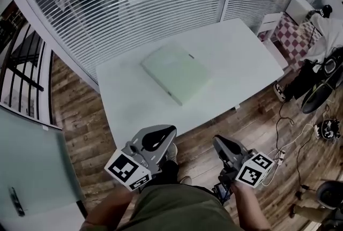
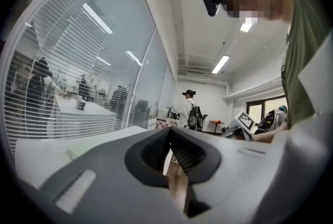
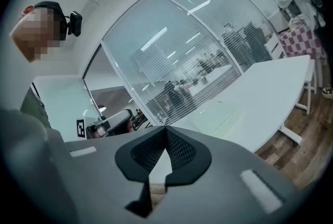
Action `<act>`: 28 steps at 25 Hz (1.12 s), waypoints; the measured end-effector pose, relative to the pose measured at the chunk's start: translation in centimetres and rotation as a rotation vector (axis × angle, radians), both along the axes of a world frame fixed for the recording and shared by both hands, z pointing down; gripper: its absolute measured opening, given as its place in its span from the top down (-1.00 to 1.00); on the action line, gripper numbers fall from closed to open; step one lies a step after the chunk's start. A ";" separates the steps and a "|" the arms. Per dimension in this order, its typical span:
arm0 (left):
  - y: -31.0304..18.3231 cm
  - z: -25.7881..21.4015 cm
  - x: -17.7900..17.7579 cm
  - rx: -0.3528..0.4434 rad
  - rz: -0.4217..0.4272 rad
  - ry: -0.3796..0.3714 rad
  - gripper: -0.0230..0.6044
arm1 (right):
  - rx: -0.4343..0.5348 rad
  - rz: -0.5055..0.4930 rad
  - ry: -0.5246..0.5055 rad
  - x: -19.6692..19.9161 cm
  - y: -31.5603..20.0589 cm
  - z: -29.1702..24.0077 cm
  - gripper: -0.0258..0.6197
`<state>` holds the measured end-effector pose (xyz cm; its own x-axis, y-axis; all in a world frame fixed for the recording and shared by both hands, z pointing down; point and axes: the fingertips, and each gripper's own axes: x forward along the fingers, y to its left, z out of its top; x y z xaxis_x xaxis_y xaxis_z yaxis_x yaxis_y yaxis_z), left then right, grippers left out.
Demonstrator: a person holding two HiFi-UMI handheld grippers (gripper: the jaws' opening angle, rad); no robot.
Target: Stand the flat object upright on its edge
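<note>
A flat pale green book-like object [image 1: 176, 72] lies on the white table [image 1: 241, 47], about in its middle; it also shows as a pale slab [image 3: 229, 119] in the right gripper view. My left gripper [image 1: 161, 137] is held near my body, below the table's near edge, jaws shut and empty [image 2: 170, 141]. My right gripper [image 1: 221, 144] hangs at the same height to the right, also shut on nothing [image 3: 165, 137]. Both are well short of the object.
A glass wall with blinds [image 1: 134, 10] runs behind the table. Wooden floor [image 1: 80, 133] lies around it, with cables [image 1: 289, 133] and bags [image 1: 321, 80] at the right. A glass panel [image 1: 32, 165] stands at the left. A person with a backpack [image 2: 192, 111] stands far off.
</note>
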<state>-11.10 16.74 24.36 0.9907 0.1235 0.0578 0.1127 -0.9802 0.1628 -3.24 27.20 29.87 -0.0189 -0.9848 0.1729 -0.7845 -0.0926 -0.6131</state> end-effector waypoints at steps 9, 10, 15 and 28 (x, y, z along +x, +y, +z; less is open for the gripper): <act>-7.9 2.3 3.9 -0.038 -0.029 -0.031 0.93 | -0.019 -0.026 -0.010 3.7 -8.3 0.9 0.89; -8.5 2.5 4.3 -0.043 -0.031 -0.035 0.93 | -0.022 -0.028 -0.009 4.1 -9.0 0.9 0.89; -11.8 3.5 5.9 -0.060 -0.031 -0.057 0.93 | -0.040 -0.021 -0.006 6.2 -12.4 1.3 0.89; -18.8 6.3 9.5 -0.129 -0.025 -0.106 0.93 | -0.085 -0.032 0.022 9.4 -20.5 1.7 0.89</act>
<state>-1.62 -2.02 30.63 0.9828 0.1118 0.1473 0.0638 -0.9527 0.2971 6.18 6.70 31.53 -0.0456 -0.9656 0.2561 -0.8013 -0.1177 -0.5866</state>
